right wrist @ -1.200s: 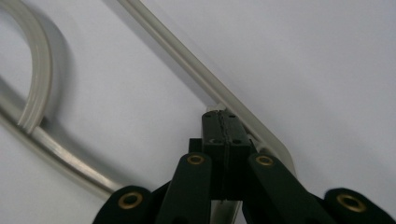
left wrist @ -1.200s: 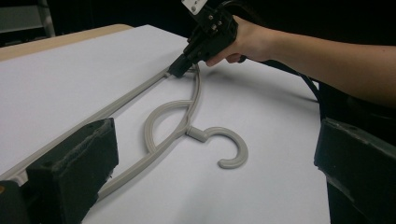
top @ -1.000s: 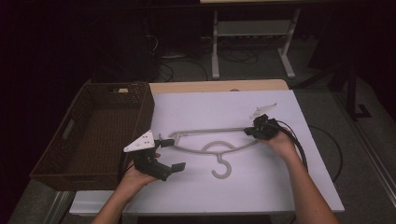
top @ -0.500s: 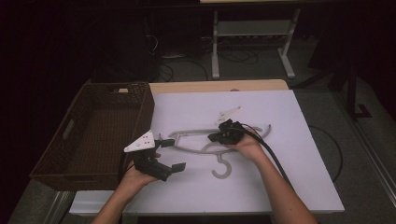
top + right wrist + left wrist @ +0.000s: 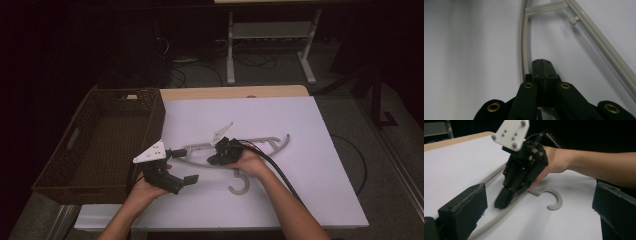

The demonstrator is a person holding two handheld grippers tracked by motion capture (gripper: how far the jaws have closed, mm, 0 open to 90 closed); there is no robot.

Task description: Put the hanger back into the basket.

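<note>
Grey plastic hanger (image 5: 260,146) flat on white desk (image 5: 320,180), right tool (image 5: 542,65) pressed together beside its bar, left tool (image 5: 181,166) spread, wicker basket (image 5: 95,145) at left.

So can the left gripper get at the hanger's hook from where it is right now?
Probably yes. The left gripper is open, and bare white table lies between it and the hook. The right gripper sits on the hanger's arm, beside the hook, not across that path.
</note>
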